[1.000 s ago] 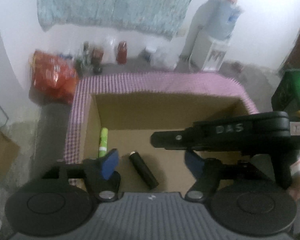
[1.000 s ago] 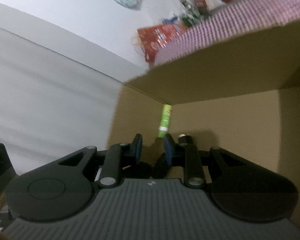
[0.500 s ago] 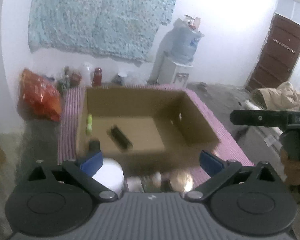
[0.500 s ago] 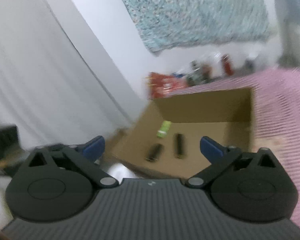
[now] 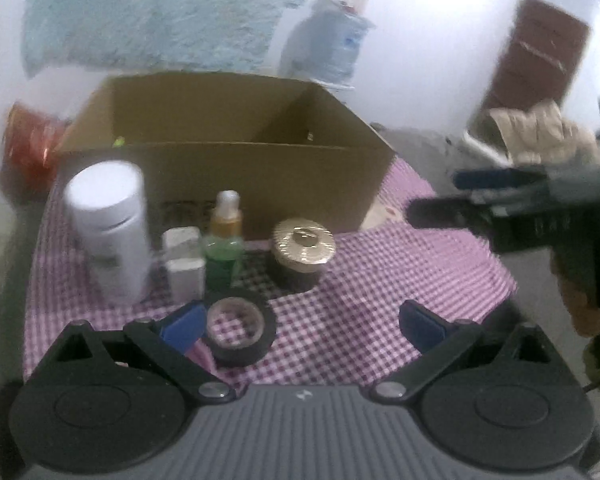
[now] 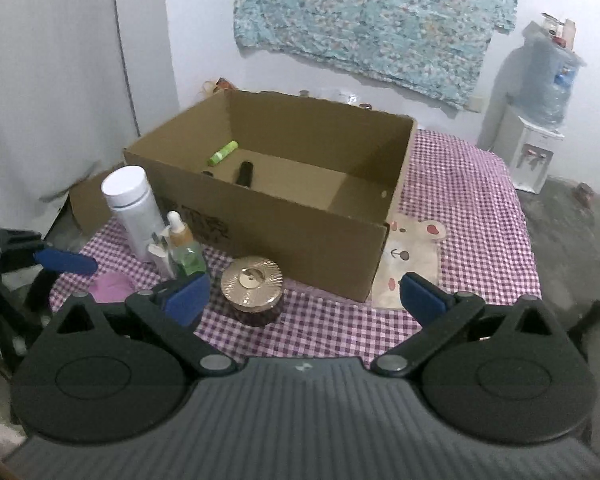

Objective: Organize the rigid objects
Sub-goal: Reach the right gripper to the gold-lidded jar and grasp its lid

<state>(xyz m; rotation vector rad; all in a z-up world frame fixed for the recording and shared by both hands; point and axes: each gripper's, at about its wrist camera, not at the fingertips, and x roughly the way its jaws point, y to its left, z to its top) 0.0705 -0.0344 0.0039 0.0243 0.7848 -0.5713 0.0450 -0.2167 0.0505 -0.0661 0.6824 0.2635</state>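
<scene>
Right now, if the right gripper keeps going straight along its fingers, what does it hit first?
Likely the gold-lidded jar, just left of the right gripper centreline. If it clears that, the cardboard box front wall is next. Depth is unclear.

we see the tabletop (image 6: 472,216) under a purple checked cloth; on it stand a cardboard box (image 6: 300,232), white bottle (image 6: 134,212), dropper bottle (image 6: 184,250), gold-lidded jar (image 6: 254,292), black tape roll (image 5: 238,330).
</scene>
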